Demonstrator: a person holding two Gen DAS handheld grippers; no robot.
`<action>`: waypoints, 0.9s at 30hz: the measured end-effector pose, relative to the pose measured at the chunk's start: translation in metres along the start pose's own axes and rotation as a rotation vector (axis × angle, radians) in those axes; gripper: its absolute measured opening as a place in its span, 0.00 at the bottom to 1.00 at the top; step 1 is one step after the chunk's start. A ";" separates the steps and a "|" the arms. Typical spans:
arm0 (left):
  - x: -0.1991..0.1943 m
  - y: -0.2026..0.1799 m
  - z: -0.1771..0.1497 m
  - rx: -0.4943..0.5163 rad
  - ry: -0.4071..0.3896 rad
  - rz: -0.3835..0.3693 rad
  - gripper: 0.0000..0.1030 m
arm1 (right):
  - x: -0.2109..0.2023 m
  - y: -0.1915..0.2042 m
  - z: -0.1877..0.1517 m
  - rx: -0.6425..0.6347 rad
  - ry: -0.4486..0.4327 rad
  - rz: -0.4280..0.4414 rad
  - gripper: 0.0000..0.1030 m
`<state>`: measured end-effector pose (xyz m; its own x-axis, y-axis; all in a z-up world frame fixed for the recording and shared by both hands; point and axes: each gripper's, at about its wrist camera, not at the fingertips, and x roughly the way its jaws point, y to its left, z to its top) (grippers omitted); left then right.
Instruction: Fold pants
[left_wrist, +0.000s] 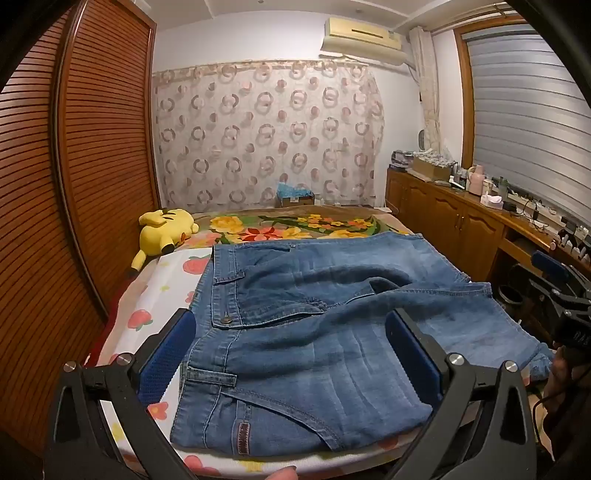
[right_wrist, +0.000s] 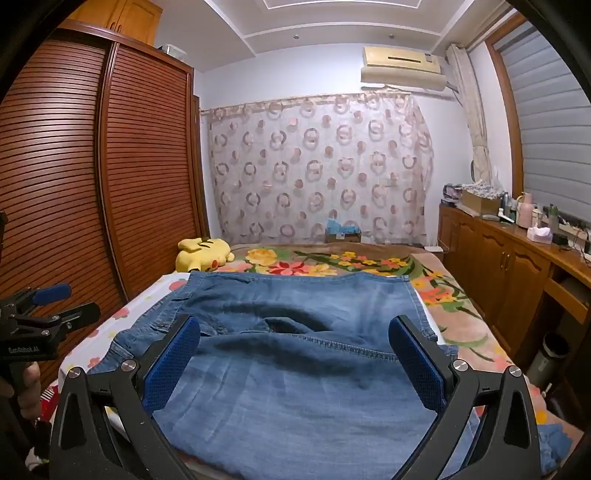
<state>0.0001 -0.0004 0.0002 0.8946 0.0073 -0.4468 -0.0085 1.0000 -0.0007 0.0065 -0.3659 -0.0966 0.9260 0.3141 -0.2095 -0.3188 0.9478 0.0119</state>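
Blue denim pants (left_wrist: 317, 325) lie loosely folded on the bed, waistband and button to the left, a leg draped across the top. In the right wrist view the pants (right_wrist: 295, 376) fill the foreground. My left gripper (left_wrist: 291, 332) is open above the waist end, holding nothing. My right gripper (right_wrist: 293, 347) is open over the leg part, holding nothing. The right gripper also shows at the right edge of the left wrist view (left_wrist: 554, 284), and the left gripper at the left edge of the right wrist view (right_wrist: 40, 306).
A yellow plush toy (left_wrist: 166, 230) lies at the bed's far left on a flowered blanket (left_wrist: 295, 225). A slatted wooden wardrobe (left_wrist: 74, 166) stands on the left. A wooden cabinet with clutter (left_wrist: 480, 206) runs along the right. A bin (right_wrist: 546, 354) stands beside the bed.
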 end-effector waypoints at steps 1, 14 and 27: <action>0.000 0.000 0.000 -0.001 0.000 -0.002 1.00 | 0.000 0.000 0.000 -0.001 -0.006 0.000 0.99; -0.001 0.000 0.001 0.002 0.004 -0.007 1.00 | -0.002 0.000 -0.001 0.010 -0.011 -0.003 0.99; -0.002 0.000 0.001 0.001 0.000 -0.007 1.00 | -0.002 0.002 -0.001 0.012 -0.011 -0.005 0.99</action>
<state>-0.0013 -0.0002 0.0017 0.8945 0.0008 -0.4470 -0.0021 1.0000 -0.0025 0.0040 -0.3646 -0.0970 0.9297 0.3100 -0.1990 -0.3119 0.9498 0.0225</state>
